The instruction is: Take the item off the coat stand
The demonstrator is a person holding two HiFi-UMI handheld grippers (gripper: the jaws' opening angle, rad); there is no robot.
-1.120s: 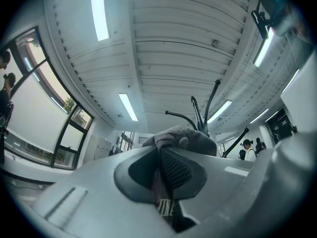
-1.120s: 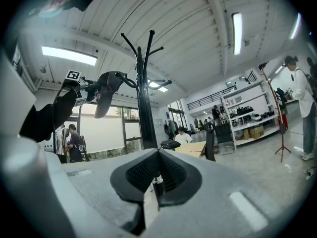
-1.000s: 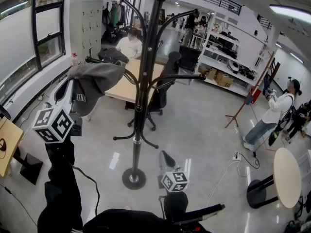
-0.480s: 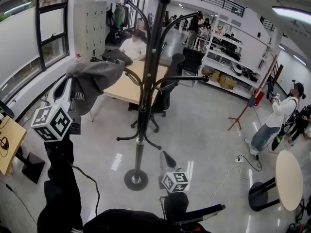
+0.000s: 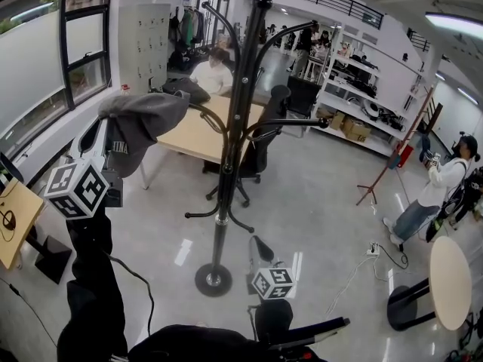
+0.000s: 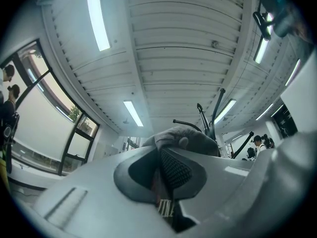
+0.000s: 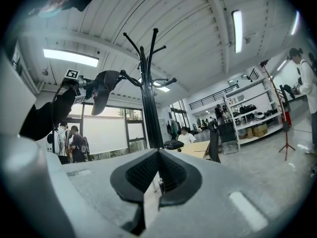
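The left gripper (image 6: 159,155) has its fingers pinched tight on the edge of the grey cap (image 5: 147,119), the fabric and a strip of its lettering caught between the pads. Compared with a second ago, the cap sits slightly higher and further out along the upper left hook arm (image 5: 204,114) of the coat stand (image 5: 230,157) — the gripper has drawn it up and away by a small amount. It is not free yet: the crown drapes over the outer end of that arm, well above the stand's base. The lift-off appears to be under way, with the cap still to clear the hook's tip. The right gripper (image 7: 158,170) hangs low near the base, fingers pressed together on nothing — it takes no part so far
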